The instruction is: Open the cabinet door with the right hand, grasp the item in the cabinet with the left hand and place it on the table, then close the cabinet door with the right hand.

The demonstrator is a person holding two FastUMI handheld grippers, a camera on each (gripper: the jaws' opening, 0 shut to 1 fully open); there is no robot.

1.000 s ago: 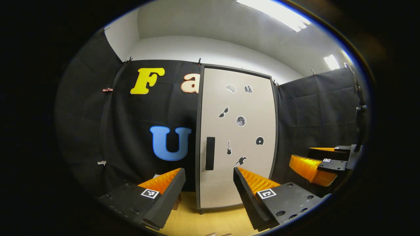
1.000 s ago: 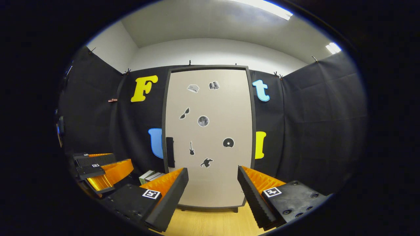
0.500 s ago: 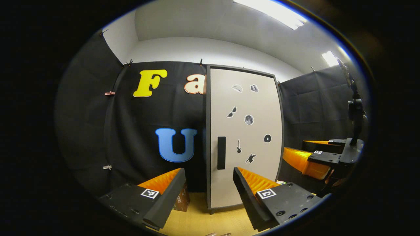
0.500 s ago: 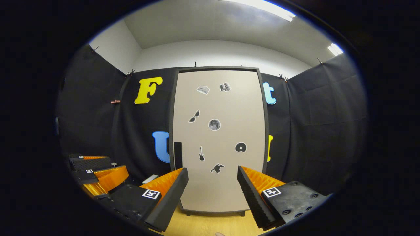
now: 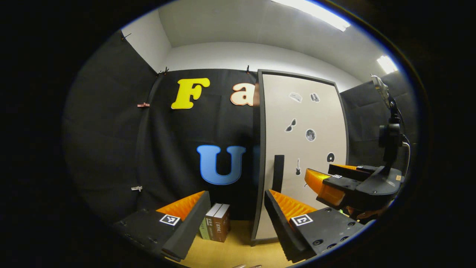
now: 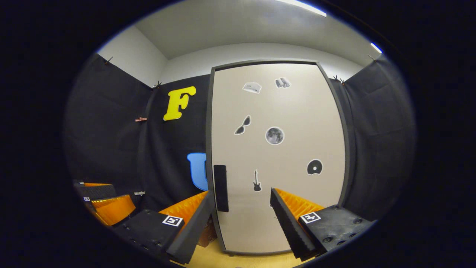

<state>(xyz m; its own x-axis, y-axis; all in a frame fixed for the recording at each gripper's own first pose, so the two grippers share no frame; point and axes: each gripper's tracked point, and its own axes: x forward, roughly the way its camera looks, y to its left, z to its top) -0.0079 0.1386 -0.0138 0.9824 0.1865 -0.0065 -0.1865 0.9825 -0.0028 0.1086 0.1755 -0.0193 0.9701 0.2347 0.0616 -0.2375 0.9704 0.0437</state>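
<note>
Cabinet door [image 6: 279, 156] – a tall, flat, pale beige panel in a thin dark frame – stands upright on the light wooden table [image 6: 219, 258] against the black cloth wall, its long axis vertical. Small black-and-white stickers dot its smooth face: sunglasses, a moon, a guitar, a disc. A dark, slim rectangular handle [image 6: 221, 188] runs vertically near the door's left edge. The door is closed, so whatever is inside cannot be seen.

In the right gripper view the right gripper [image 6: 241, 216] faces the door squarely, jaws spread wide and holding nothing; the ribbed inner faces of its fingers are bare, and the handle sits just above its left finger. The left gripper [image 6: 108, 203] appears low at the left edge.

In the left gripper view the left gripper [image 5: 238, 214] is likewise wide open and empty, aimed at the door's left edge [image 5: 260, 156]. Two upright boxes [image 5: 215, 222] stand on the table beside the cabinet – narrow, book-like, touching each other. The right gripper [image 5: 327, 182] is near the door's lower right, fingers apart, touching nothing that can be made out.
</note>
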